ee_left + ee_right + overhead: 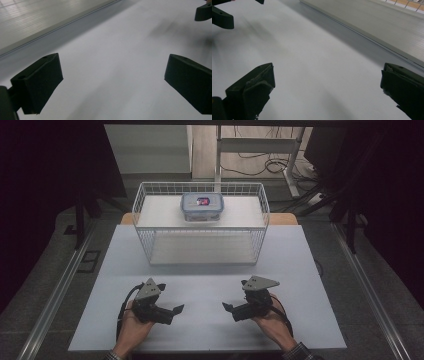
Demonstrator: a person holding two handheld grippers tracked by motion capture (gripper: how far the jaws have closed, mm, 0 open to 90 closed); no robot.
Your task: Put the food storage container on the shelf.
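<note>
The lidded plastic food container [202, 206] sat on the upper shelf of the white wire basket rack [145, 215], near the shelf's middle and toward its back edge, with a red and blue item showing through the clear lid. Below it, the rack's lower level looked bare. In front of the rack, on the pale table [300, 270], the left gripper [176, 310] and the right gripper [227, 307] rested in the person's hands, well apart from the rack, their tips pointing toward each other. Both stood with jaws spread wide and nothing between them, as each gripper view confirmed over bare tabletop.

The likely trouble lay in the rack's raised wire rim: a low approach could have knocked a jaw against the front wires and shoved the light rack backward. A one-sided pinch on the smooth lid might have slipped or tipped the container against the rim. Two grippers closing unevenly could have skewed it.
</note>
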